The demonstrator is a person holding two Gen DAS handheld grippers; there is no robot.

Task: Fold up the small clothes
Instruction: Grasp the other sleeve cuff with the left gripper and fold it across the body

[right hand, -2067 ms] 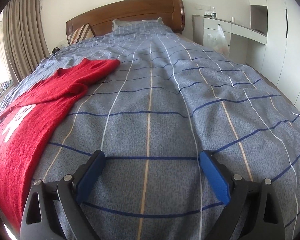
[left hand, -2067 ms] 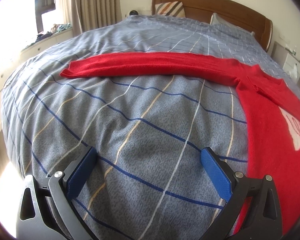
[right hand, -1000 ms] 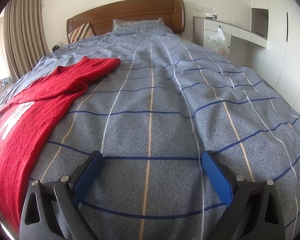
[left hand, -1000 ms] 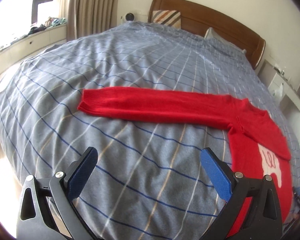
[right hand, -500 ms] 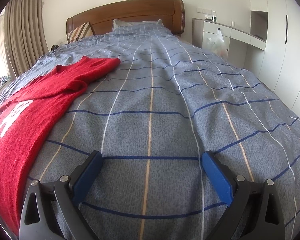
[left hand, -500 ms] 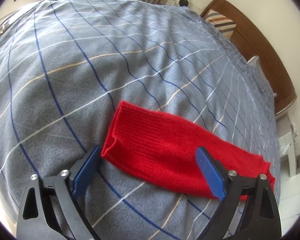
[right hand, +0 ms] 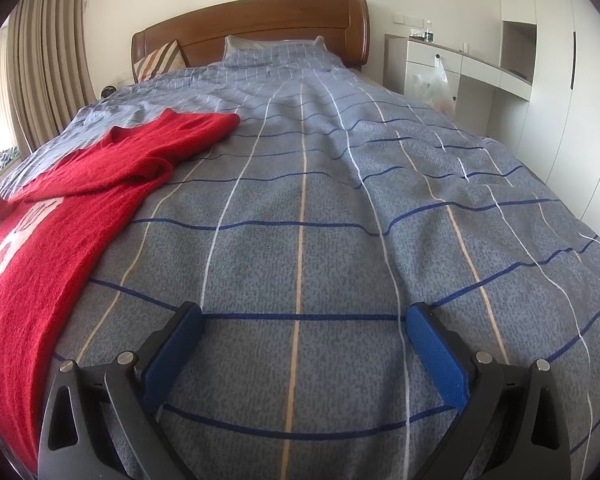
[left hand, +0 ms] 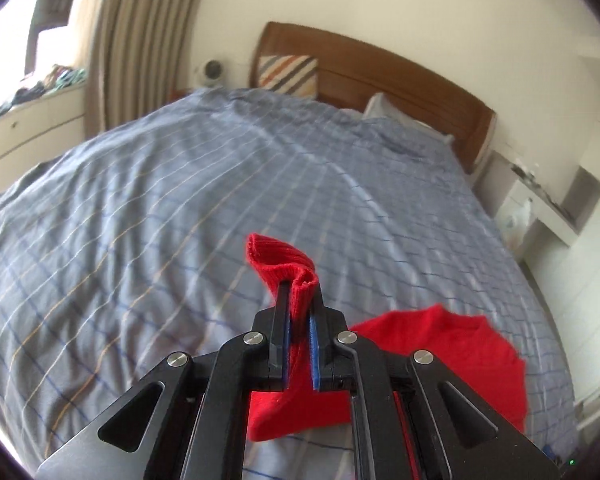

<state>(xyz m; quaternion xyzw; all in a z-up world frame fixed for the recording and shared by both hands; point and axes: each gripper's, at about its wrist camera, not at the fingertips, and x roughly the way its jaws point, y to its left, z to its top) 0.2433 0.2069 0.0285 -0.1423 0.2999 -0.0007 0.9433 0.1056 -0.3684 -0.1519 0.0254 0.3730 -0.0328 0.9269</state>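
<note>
Bed: wooden headboard, covered by a grey-blue checked cover with blue, white and tan lines. On the cover: a red sweater, white motif up, along the left side; a striped cushion and a pillow at the headboard.

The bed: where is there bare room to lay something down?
The checked bedspread is bare from the red sweater across to its right edge, and up to the pillow. The open right gripper hangs over that patch. The left side is crowded: sweater spread out, cuff pinched in the left gripper.
</note>
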